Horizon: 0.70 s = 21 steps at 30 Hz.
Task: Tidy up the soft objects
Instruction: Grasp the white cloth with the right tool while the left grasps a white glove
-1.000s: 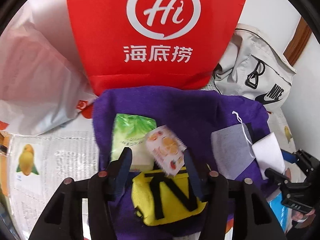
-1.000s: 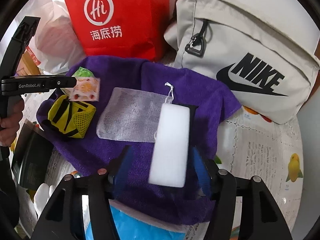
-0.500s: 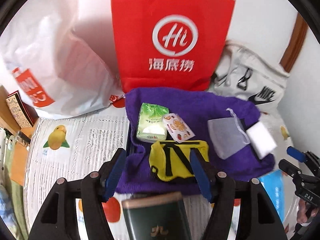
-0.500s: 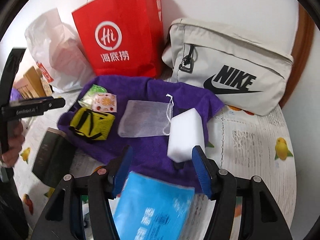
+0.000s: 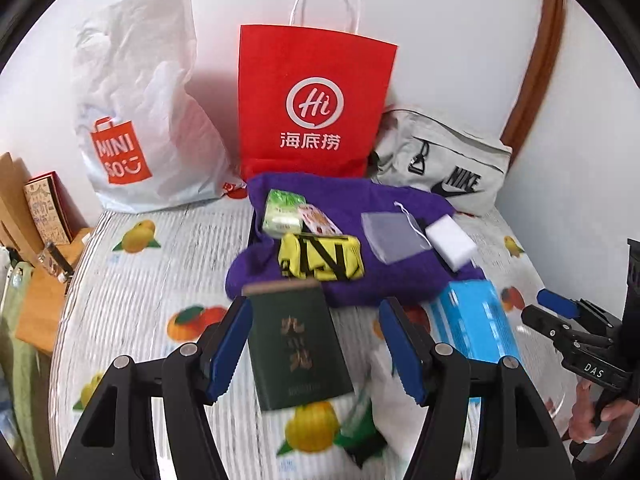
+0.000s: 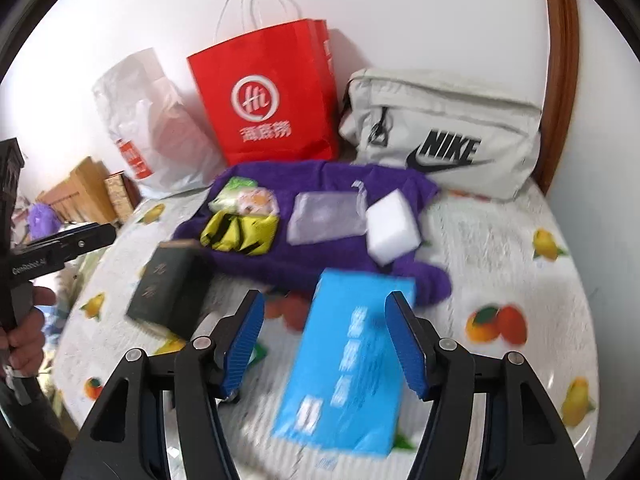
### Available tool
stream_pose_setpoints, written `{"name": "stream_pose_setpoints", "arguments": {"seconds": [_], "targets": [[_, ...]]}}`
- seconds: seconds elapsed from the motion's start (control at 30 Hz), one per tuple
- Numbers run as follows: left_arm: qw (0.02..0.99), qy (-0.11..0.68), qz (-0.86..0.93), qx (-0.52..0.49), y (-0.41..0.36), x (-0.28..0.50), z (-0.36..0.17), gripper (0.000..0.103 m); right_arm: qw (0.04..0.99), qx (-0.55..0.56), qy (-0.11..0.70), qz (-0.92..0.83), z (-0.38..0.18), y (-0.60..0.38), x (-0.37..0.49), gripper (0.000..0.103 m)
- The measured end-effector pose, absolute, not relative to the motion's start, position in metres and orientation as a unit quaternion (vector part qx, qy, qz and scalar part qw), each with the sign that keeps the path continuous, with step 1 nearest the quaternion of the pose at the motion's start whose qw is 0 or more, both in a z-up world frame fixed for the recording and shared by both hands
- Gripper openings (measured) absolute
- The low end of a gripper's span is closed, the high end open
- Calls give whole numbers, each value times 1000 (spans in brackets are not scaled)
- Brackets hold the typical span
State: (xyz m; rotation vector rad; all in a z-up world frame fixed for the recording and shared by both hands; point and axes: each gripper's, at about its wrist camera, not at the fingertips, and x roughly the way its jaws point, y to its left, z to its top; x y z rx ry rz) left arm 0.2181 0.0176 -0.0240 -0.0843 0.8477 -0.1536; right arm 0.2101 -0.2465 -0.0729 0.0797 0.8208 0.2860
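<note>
A purple towel (image 5: 344,284) (image 6: 280,260) is spread on the fruit-print table. On it lie a green tissue pack (image 5: 282,214), an orange-patterned packet (image 5: 320,220), a yellow mesh pouch (image 5: 320,258) (image 6: 240,230), a grey mesh drawstring bag (image 5: 390,234) (image 6: 324,218) and a white sponge (image 5: 450,242) (image 6: 392,224). My left gripper (image 5: 315,312) hangs open and empty above a dark green box (image 5: 298,344) (image 6: 168,284) in front of the towel. My right gripper (image 6: 325,304) is open and empty over a blue packet (image 6: 352,364) (image 5: 476,326).
Against the back wall stand a white plastic shopping bag (image 5: 140,128), a red paper bag (image 5: 312,108) and a grey Nike bag (image 5: 448,164). Wooden boxes (image 5: 24,208) sit beyond the table's left edge. Hands holding the other gripper show at each view's side.
Both grippers have pulled back and up from the towel. The yellow pouch and the white sponge, earlier between their fingers, stay on the towel. The green box and blue packet came into view.
</note>
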Motion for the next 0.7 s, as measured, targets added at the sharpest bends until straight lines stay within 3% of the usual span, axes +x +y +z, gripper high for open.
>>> {"name": "stream_pose_setpoints", "arguments": {"seconds": [0.7], "targets": [[900, 424, -76, -66, 24, 105, -81, 64, 893, -4, 414, 177, -129, -210, 83, 62]]}}
